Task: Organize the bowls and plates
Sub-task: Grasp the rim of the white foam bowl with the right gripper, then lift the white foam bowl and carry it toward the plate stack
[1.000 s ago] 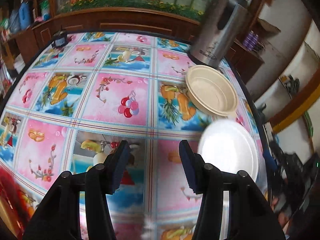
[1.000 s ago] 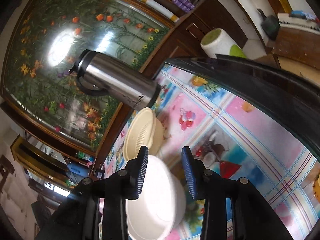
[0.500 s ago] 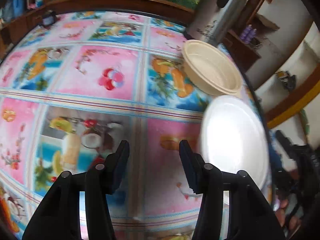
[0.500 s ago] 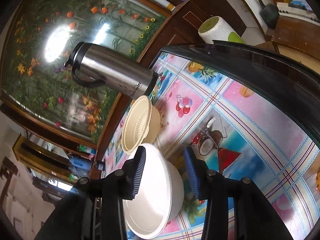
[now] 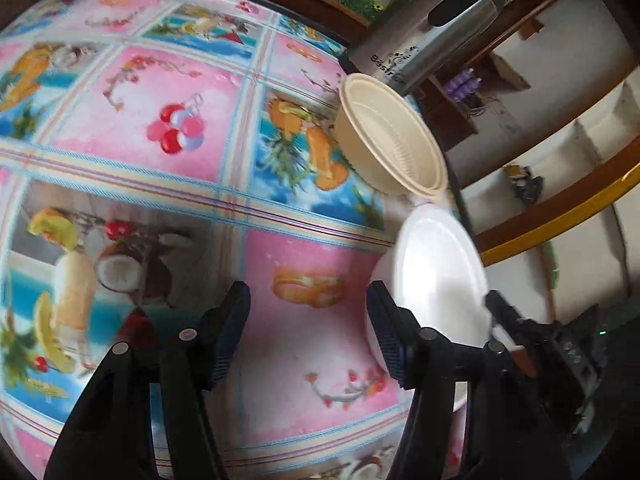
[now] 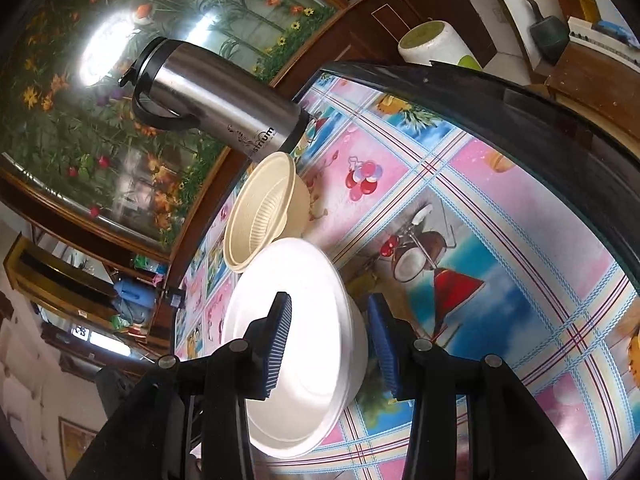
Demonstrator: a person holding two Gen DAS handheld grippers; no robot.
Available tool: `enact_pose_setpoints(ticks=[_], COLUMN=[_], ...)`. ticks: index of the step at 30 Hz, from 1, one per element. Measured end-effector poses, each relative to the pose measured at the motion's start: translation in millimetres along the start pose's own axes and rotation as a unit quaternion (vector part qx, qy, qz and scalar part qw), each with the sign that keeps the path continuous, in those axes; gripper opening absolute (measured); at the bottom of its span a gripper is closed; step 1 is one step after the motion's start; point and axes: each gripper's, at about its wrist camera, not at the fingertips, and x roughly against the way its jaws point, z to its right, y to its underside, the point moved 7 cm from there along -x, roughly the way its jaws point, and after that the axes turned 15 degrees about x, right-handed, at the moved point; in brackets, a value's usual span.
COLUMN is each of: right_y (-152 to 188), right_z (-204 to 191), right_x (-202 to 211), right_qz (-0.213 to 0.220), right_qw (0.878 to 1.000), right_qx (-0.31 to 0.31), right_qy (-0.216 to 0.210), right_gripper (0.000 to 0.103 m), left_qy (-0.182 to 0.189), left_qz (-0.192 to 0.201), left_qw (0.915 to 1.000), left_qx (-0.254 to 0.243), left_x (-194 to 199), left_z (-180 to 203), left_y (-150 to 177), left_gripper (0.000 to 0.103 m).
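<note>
A ribbed beige bowl [image 5: 390,148] [image 6: 264,216] stands upright near the table's edge, beside a steel flask. A white foam bowl [image 5: 436,276] [image 6: 308,344] sits just in front of it. My right gripper [image 6: 330,344] straddles the white bowl's near wall, one finger over the inside and the other outside. The pads stand apart from the wall, so it is open. My left gripper [image 5: 310,332] hovers low over the cloth left of the white bowl. Its jaws are opening with nothing between them.
The table [image 5: 180,80] wears a pink and blue patterned cloth with a dark rim [image 6: 520,120]. A tall steel flask [image 5: 432,28] [image 6: 216,104] stands behind the beige bowl. A white canister [image 6: 436,40] and wooden cabinets lie beyond the table.
The left gripper has sunk toward the table and tipped downward, and its jaws have widened. The right gripper has come a little closer over the white bowl, which still sits between its fingers.
</note>
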Motion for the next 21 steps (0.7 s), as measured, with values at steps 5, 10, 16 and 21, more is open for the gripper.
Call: enact_pose_setpoints(ticks=[5,10,16,21], right_y=[3.2,4.2,12.1,10.2], right_z=[-3.7,-10.7,-21.7,-21.3], right_x=[-6.3,-12.0,-24.7,-22.3], right_qz=[-0.009,-0.009,-0.027,-0.012], right_qw=[1.0,1.0,0.999,0.999], right_qx=[0.004,0.008,0.021,0.031], right_qy=[-0.005,-0.024,-0.032,-0.015], right_gripper=[0.043,0.04,0.032,0.029], left_qy=[0.007,0.017,0.042,0.041], left_qz=[-0.013,-0.017,-0.008,0.003], left_qw=[0.9998,0.999,0.9976,0.997], left_qx=[0.01,0.037,0.054,0.065], left_x=[1.5,8.9,25.8,32.2], left_z=[-2.1,-13.9,-21.5,-30.6], left_y=[-1.1,-10.9,-22.5,-30.2], left_gripper=[0.059,0.059,0.059,0.063])
